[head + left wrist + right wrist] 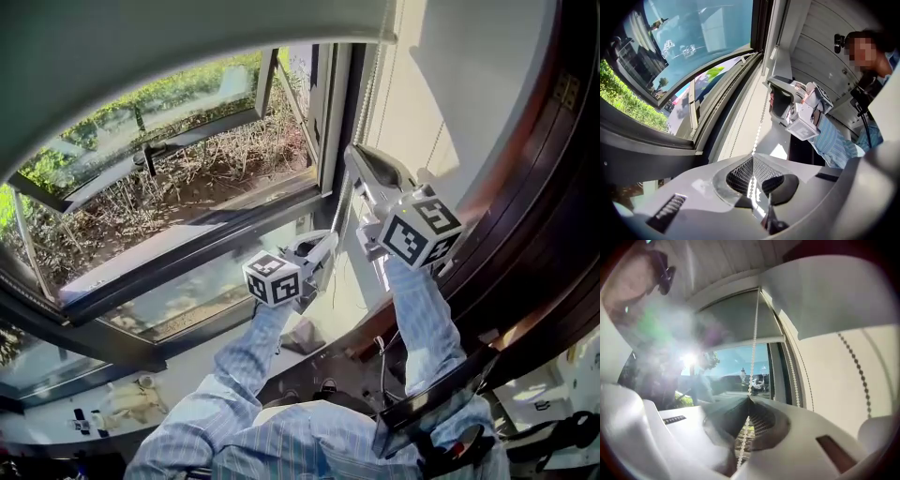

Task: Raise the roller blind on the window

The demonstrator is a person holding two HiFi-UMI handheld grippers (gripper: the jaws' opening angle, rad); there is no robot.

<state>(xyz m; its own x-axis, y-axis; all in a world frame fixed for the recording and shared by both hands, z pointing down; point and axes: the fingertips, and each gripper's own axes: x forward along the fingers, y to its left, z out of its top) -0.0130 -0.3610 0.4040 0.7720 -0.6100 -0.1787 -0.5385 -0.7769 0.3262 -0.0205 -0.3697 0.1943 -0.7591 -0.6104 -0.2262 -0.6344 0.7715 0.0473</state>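
Observation:
The grey roller blind (187, 37) hangs across the top of the window (178, 187); in the right gripper view the blind (736, 319) covers the upper glass. A white bead chain (754, 343) runs down beside the window frame. My right gripper (354, 157) is high on the chain and shut on it (749, 398). Lower down, my left gripper (323, 246) is also shut on the chain (752, 157); the beads (761, 117) rise from its tips toward the right gripper (772, 89). A second strand (790, 366) hangs free by the frame.
A tilted-open window sash with a handle (150, 155) looks onto shrubs. A white wall (469, 84) and dark wooden trim (534, 187) stand at the right. Small items lie on the sill (122, 398). Striped sleeves (422, 319) fill the lower middle.

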